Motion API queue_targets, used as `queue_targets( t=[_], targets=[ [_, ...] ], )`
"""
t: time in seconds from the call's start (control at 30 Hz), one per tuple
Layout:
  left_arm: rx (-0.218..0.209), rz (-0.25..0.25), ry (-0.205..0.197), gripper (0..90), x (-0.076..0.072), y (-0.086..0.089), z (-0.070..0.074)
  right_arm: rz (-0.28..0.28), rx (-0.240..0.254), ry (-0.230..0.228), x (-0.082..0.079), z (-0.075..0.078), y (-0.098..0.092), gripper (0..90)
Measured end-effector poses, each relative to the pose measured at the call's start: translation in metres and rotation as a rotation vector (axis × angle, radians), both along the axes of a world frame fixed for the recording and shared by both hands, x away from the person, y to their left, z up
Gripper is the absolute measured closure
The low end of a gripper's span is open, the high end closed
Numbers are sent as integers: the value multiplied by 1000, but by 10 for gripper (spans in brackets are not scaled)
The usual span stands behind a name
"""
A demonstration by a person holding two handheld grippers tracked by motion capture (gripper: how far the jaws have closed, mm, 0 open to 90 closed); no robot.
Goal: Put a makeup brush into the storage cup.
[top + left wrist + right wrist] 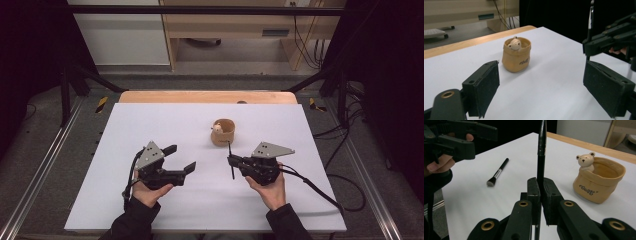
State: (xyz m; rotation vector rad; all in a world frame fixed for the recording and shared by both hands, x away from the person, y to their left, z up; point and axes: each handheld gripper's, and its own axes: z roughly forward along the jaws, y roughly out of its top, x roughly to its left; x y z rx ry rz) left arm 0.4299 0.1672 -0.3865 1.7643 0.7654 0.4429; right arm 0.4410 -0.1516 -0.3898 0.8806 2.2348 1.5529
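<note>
While the right gripper (231, 161) is clamped tight on a thin black brush (230, 159), pinching its handle between both pads so it stands upright in the right gripper view, the left gripper (181, 159) sits with its jaws spread wide and nothing between them. Both are held low over the white table (150, 120), the left one at near left, the right one at near right. A tan pot (222, 132) with a small bear (585, 160) figure at its rim stands just beyond the held brush. A second brush (497, 172) lies flat on the table, in the right gripper view
</note>
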Motion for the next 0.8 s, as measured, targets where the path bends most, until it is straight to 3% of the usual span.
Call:
queue_targets(
  t=[0.3,0.8],
  targets=[
    [28,32,11,107,-3,19,-8,-35,2,-9,3,3,-3,850],
    [46,98,27,86,-6,52,-22,-79,49,-17,16,11,-11,851]
  ],
)
